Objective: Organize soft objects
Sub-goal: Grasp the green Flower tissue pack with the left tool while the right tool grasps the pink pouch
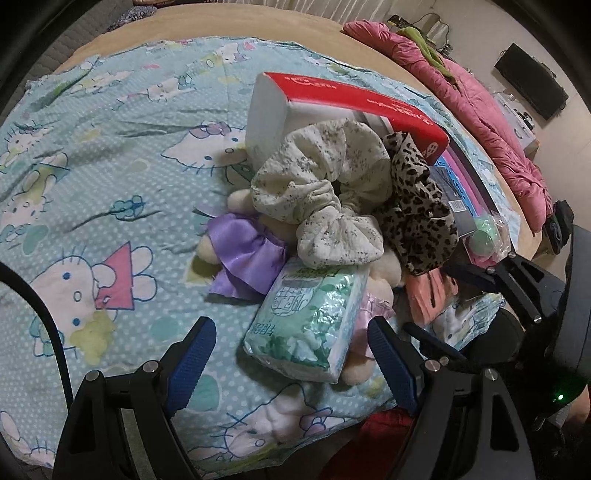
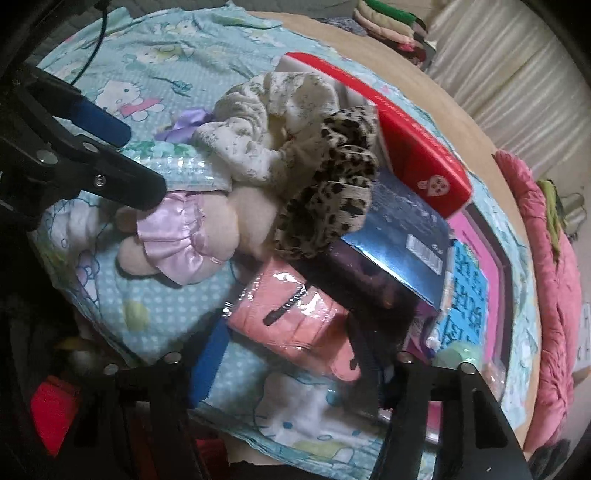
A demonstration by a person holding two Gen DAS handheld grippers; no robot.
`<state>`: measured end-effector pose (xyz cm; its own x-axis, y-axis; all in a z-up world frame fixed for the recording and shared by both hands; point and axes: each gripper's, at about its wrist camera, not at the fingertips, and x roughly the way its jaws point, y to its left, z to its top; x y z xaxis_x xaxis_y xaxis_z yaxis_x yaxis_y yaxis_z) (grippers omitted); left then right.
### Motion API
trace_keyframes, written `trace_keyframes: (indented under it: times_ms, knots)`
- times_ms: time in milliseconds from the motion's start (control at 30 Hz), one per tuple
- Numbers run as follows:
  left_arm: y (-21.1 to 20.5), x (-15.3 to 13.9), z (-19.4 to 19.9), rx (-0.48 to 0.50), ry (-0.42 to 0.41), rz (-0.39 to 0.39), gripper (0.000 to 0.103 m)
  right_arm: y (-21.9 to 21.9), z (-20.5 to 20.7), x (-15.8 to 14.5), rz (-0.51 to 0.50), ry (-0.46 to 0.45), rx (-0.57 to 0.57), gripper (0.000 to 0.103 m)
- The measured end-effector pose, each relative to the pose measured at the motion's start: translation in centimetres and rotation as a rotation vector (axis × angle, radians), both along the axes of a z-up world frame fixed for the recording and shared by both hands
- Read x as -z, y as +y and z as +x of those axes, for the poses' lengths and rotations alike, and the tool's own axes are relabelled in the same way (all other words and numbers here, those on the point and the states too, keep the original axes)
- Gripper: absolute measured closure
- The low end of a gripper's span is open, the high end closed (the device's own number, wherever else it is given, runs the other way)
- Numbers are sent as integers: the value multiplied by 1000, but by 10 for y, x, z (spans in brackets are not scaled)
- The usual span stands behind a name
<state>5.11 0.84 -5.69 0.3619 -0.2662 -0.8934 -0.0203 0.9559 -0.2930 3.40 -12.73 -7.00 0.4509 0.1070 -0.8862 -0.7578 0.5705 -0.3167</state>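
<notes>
Left gripper (image 1: 291, 354) wide open, empty, straddling tissue pack (image 1: 308, 321), long axis pointing ahead; right gripper (image 2: 291, 354) open around pink pouch (image 2: 295, 317).

We see a bed (image 1: 229, 22) carrying a cartoon-cat blanket (image 1: 110, 147) and a pink quilt (image 1: 480, 110); plush dolls (image 2: 192, 236) and a red box (image 1: 295, 107) rest on the blanket.

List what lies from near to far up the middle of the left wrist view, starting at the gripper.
Left gripper → green tissue pack → white floral scrunchie → red-and-white box → bare tan mattress.
</notes>
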Motion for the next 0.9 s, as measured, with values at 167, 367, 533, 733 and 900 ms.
trace_keyframes:
  times_ms: [167,367,533,733,900]
  knots:
    - [3,4,5,-4,1,-47,22,1,4,0,53,16,-11,64]
    - [12,11,12,-23,7,-142,41,-15,18,-17,191,90,26,77]
    - [12,11,12,-3,-15,-165,55,-26,27,-25,279,131,77,78]
    - [6,-4,2,9,-55,-141,57,-40,19,-38,369,153,115,82]
    - [2,-20,-4,20,-91,-125,57,-45,12,-46,401,145,109,84]
